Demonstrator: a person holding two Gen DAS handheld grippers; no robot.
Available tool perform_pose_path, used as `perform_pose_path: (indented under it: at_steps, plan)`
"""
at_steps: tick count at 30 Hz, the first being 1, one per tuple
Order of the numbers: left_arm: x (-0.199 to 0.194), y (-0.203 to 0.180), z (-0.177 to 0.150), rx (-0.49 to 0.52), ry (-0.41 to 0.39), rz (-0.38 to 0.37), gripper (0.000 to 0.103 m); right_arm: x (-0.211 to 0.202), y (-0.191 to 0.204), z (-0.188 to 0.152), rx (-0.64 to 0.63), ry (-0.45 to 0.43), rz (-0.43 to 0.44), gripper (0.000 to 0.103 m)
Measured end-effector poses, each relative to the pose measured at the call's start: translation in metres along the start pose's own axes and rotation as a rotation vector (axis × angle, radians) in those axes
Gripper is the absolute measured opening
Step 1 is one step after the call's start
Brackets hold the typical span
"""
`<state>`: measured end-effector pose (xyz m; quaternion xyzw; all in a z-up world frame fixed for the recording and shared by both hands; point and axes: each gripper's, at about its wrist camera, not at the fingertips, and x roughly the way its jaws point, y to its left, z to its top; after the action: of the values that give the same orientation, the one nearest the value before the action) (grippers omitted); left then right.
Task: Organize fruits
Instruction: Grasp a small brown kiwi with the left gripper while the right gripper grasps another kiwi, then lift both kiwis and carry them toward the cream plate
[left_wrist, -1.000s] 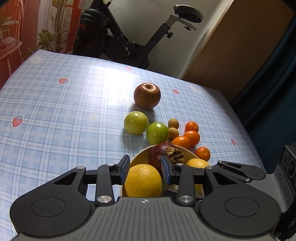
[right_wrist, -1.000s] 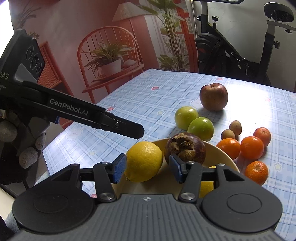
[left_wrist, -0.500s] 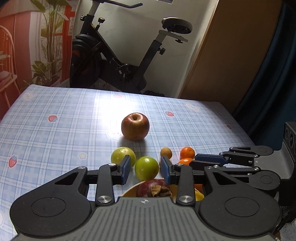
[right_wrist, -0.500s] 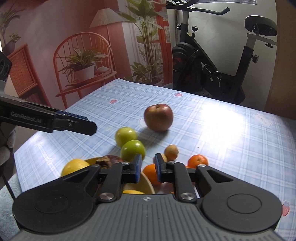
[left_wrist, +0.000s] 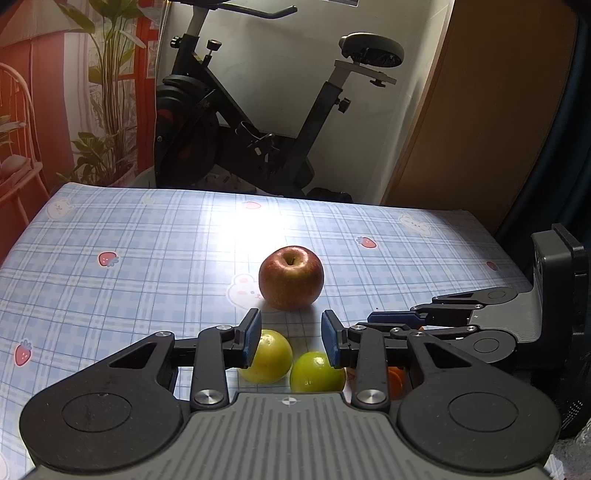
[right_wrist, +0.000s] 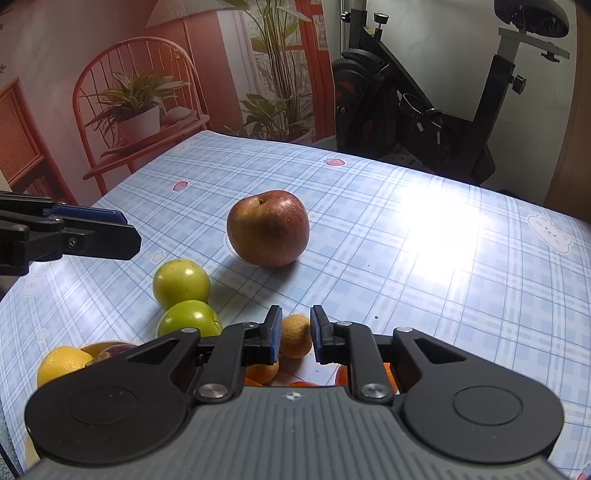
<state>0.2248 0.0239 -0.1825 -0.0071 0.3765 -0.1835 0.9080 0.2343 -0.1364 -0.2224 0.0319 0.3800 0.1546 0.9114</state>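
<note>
Both claws have been lifted and drawn back from the bowl since the earlier frames: the lemon once framed between the left claw's fingers is no longer there, and the right claw's gap has been narrowed.

The left claw (left_wrist: 291, 336) is held spread and empty above the counter (left_wrist: 147, 258). Straight ahead of it, well beyond the fingertips, a red apple (left_wrist: 291, 277) is seen standing on the checked cloth. Just under and behind its left finger (left_wrist: 251, 334) a yellow-green apple (left_wrist: 269, 356) is partly covered, and a second green apple (left_wrist: 317, 373) lies touching it, under the gap.

The right claw (right_wrist: 294, 334) is held only slightly parted, with nothing pinched. A small brown fruit (right_wrist: 294, 336) is seen through the gap, lying on the counter below and beyond the pads; whether it is touched cannot be told. Oranges (right_wrist: 262, 371) are glimpsed beneath the fingers, mostly hidden.

To the lower left of the right claw, the bowl (right_wrist: 96, 346) is largely hidden behind the claw's body; a lemon (right_wrist: 62, 363) and a dark purple fruit (right_wrist: 120, 349) are seen in it. The other claw is visible at the far left of that view.
</note>
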Motion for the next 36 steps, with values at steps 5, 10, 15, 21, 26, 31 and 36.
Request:
perform_pose_path:
  at_steps: [5, 10, 15, 21, 26, 31, 36]
  plan:
    - [0.008, -0.001, 0.001, 0.003, 0.013, -0.006, 0.038, 0.000, -0.002, 0.000, 0.022, 0.005, 0.018, 0.027]
    - [0.009, 0.001, 0.003, -0.004, 0.015, -0.008, 0.038, 0.006, -0.009, -0.003, 0.041, 0.035, 0.009, 0.029]
    - [0.012, -0.002, 0.003, 0.003, 0.024, -0.016, 0.038, -0.003, -0.012, -0.004, 0.056, -0.010, 0.011, 0.028]
    - [0.021, -0.010, 0.006, 0.036, 0.056, -0.053, 0.034, -0.028, -0.016, -0.011, 0.059, -0.095, -0.035, 0.028]
    - [0.037, -0.024, 0.012, 0.061, 0.111, -0.100, 0.031, -0.053, -0.027, -0.027, 0.089, -0.150, -0.077, 0.028]
    - [0.063, -0.039, 0.018, 0.060, 0.213, -0.143, 0.031, -0.075, -0.042, -0.043, 0.141, -0.183, -0.115, 0.028]
    - [0.082, -0.054, 0.017, 0.091, 0.297, -0.126, 0.031, -0.087, -0.051, -0.056, 0.172, -0.195, -0.130, 0.028]
